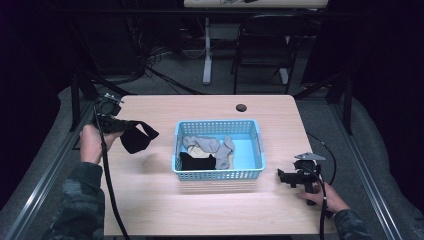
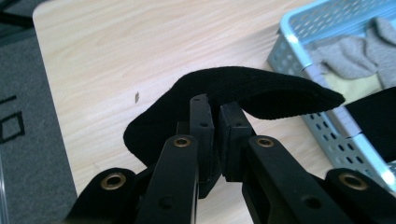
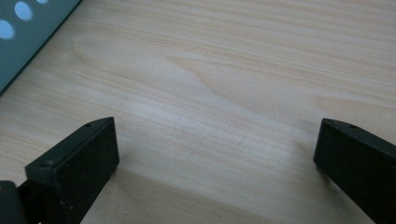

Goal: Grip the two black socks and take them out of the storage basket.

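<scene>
Left gripper [image 2: 215,116] clamped tight on floppy black knit sock [image 2: 243,93], hanging over wooden table [image 1: 150,200] at 9 o'clock from blue perforated plastic basket [image 1: 218,175]. Right gripper [image 3: 215,154] wide open, parked at 4 o'clock.

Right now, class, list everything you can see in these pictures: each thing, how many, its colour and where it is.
Light wooden table: one, under everything.
Light blue perforated plastic basket: one, mid-table.
Grey knitted socks: apparently two, in the basket.
Black cloth item: one, basket's near side.
Pale yellow cloth: one, under those.
Black knitted sock: one, left of the basket.
Dark round hole: one, table's far edge.
Black chair: one, behind.
Left gripper: shut on the black sock.
Right gripper: open, low over bare table.
</scene>
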The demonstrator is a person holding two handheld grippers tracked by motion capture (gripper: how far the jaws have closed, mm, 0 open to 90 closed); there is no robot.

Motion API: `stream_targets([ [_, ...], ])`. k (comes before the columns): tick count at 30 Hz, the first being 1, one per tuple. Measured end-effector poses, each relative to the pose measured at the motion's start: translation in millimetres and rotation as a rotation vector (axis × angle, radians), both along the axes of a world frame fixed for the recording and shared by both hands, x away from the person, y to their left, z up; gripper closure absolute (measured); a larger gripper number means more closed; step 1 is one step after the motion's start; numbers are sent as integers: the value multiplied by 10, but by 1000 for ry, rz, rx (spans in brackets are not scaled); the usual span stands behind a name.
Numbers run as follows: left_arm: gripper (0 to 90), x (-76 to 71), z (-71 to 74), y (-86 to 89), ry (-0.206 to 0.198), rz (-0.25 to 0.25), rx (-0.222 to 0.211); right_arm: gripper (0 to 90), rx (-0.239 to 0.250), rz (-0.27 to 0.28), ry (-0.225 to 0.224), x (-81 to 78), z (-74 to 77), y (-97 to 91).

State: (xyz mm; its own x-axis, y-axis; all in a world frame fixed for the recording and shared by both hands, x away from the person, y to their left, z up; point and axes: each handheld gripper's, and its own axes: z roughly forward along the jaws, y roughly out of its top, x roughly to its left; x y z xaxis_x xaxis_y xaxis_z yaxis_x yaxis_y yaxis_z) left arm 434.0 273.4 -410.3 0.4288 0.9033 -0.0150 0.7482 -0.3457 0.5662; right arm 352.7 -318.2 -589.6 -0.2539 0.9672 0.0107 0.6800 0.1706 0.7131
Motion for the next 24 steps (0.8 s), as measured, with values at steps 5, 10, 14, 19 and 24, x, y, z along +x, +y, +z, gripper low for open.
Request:
stream_targets([
  [5, 859, 15, -183, 117, 38, 39, -2, 0, 1, 0, 0, 0, 0, 0],
  [10, 859, 19, -331, 177, 63, 58, 3, 0, 0, 0, 0, 0, 0, 0],
  [14, 858, 28, -482, 252, 87, 85, 13, 0, 0, 0, 0, 0, 0, 0],
  [19, 856, 40, -698, 335, 129, 120, 13, 0, 0, 0, 0, 0, 0, 0],
  [24, 793, 73, -959, 366, 191, 146, 7, 0, 0, 0, -1, 1, 0, 0],
])
